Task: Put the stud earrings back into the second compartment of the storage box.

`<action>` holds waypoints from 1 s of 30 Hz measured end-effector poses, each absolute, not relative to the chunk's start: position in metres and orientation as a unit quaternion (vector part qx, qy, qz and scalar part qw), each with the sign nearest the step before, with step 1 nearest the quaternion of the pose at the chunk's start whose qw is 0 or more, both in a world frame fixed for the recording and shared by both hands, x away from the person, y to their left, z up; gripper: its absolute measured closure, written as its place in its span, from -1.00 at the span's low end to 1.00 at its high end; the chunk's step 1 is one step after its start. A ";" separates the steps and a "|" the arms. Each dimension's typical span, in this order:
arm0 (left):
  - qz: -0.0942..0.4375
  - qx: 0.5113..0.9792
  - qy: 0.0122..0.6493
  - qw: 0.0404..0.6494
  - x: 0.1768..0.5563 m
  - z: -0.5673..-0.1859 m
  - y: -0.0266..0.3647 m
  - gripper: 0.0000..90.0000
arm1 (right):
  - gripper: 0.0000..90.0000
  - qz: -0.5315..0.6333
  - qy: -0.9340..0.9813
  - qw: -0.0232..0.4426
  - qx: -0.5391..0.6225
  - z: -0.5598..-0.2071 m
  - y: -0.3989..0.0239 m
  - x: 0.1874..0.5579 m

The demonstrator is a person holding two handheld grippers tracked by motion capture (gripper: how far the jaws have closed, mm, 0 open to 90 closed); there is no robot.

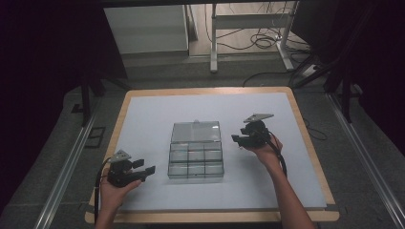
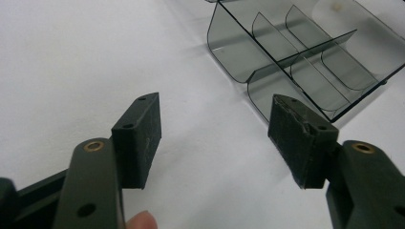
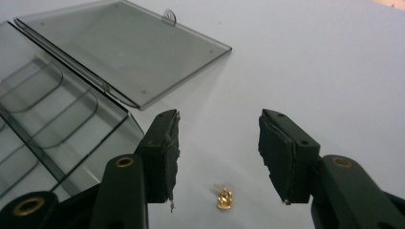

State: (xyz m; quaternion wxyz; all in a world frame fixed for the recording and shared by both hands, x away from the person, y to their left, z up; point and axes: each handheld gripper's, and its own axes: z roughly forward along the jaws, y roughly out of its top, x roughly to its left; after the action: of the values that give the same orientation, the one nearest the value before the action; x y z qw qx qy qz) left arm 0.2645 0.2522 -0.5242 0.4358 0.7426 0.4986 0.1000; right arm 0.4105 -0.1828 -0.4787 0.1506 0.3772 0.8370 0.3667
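Compartment box (image 1: 196, 163) with its open lid (image 1: 196, 131) blocks bench (image 1: 157, 109) centre. Bare bench all round it. Small gold piece (image 3: 225, 197) lies between the right tool (image 3: 217, 145) jaws.

Table (image 1: 143, 102): wooden top, pale edge band showing on all sides, most of the surface covered by a white mat (image 1: 153, 124). Near the middle of the mat lies a smoky clear plastic compartment box (image 1: 196, 162), six cells in two rows, its lid (image 1: 196, 131) swung open and lying flat on the mat behind it. To the right of the box, directly on the mat, a tiny gold-coloured piece (image 3: 225, 198), possibly an earring or stud; too small to tell.
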 end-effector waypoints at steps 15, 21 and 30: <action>0.098 0.742 0.501 0.435 0.265 -0.525 0.253 -0.22 | 0.21 0.324 0.860 0.134 0.370 -0.488 -0.185 0.412; 0.095 0.745 0.499 0.433 0.265 -0.525 0.252 -0.22 | 0.24 0.306 0.868 0.131 0.368 -0.494 -0.182 0.414; 0.093 0.744 0.500 0.433 0.265 -0.525 0.253 -0.22 | 0.34 0.290 0.873 0.129 0.370 -0.504 -0.180 0.418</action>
State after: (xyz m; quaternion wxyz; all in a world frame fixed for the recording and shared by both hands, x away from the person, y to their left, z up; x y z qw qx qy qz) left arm 0.2650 0.2535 -0.5252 0.4330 0.7441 0.5002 0.0927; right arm 0.4177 -0.1802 -0.5037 0.1286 0.3699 0.8732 0.2900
